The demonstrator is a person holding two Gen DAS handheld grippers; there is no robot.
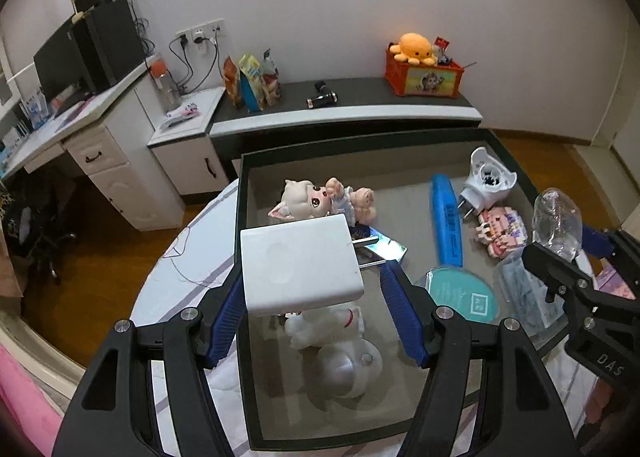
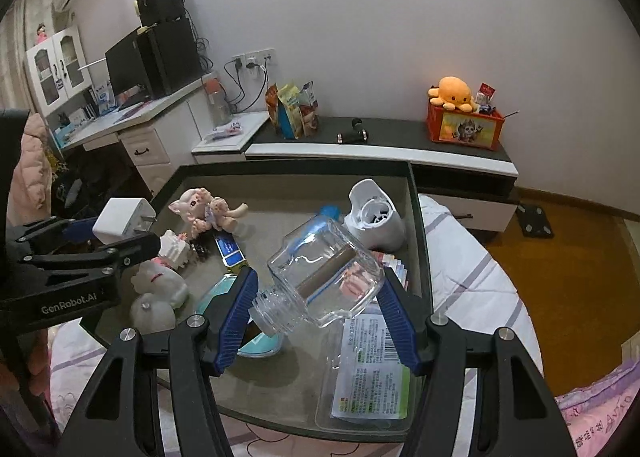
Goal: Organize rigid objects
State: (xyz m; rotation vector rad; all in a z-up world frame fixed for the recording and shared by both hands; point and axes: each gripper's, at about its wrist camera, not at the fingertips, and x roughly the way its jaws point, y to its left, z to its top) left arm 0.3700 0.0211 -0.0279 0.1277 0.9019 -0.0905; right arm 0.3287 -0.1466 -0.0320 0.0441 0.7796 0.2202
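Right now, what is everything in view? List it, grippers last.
charger: 1, white, in left gripper
jar: 1, clear, in right gripper, tilted
tray: 1, dark, on bed
doll: 1, pale pink, tray far left
white toy: 1, tray near left
blue tube: 1, tray middle
plug device: 1, white, tray far right
teal disc: 1, tray near
octopus: 1, orange, on shelf box
left gripper: shut on charger
right gripper: shut on jar

Both views are evenly lit by soft indoor light, slightly dim, with a warm cast on the wooden floor [image 1: 100, 265]. Fisheye bending curves the wall [image 2: 400, 17] and furniture, and black vignette fills the corners. Focus is fairly sharp centrally, softer toward the edges; faint glare shows on the jar [image 2: 324, 277].
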